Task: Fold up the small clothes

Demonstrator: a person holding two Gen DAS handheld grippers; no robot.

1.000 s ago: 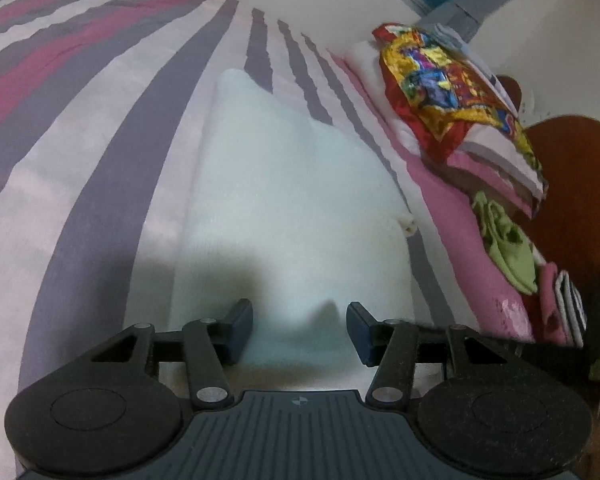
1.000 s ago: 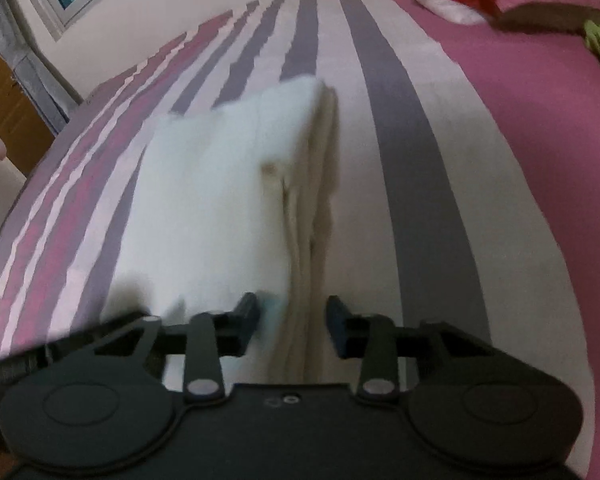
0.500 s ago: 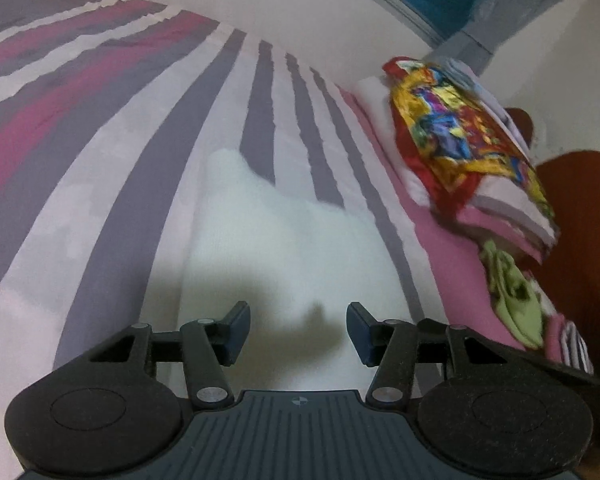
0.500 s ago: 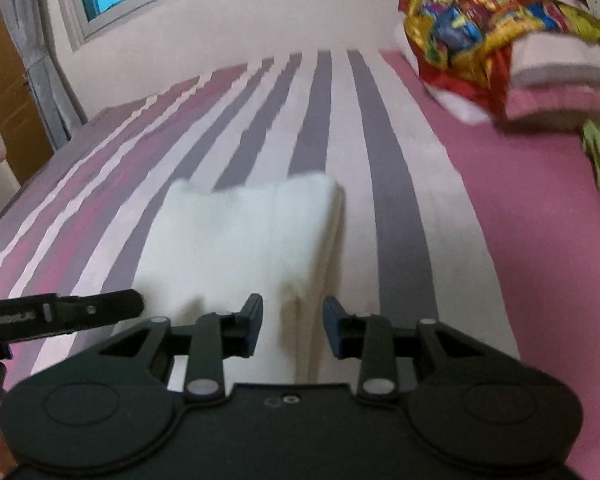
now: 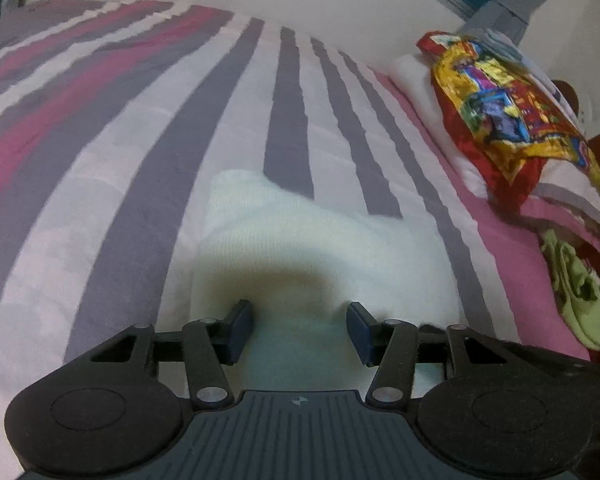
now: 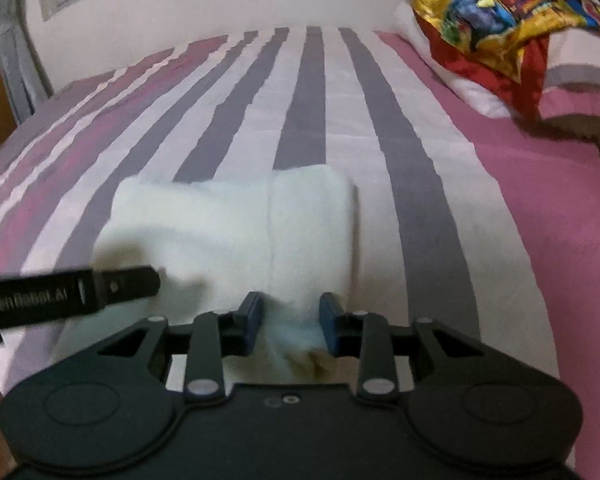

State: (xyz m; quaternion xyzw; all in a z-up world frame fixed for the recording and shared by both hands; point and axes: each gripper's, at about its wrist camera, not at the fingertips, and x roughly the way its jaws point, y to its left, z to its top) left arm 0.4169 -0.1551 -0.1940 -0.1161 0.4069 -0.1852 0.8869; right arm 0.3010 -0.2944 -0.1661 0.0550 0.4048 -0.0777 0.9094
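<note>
Right wrist view: white cloth [image 6: 228, 224] on bed [image 6: 420, 160], soft, light, floppy. Right tool [image 6: 290, 322] seems clamped on near fold; left tool [image 5: 298, 330] apart. We'd grip corners.

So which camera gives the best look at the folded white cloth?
The right wrist view: the white cloth lies nearly whole on the striped bed, its layered fold line plain. The left wrist view shows the white cloth closer, partly shadowed, its near edge hidden behind the left gripper.
</note>
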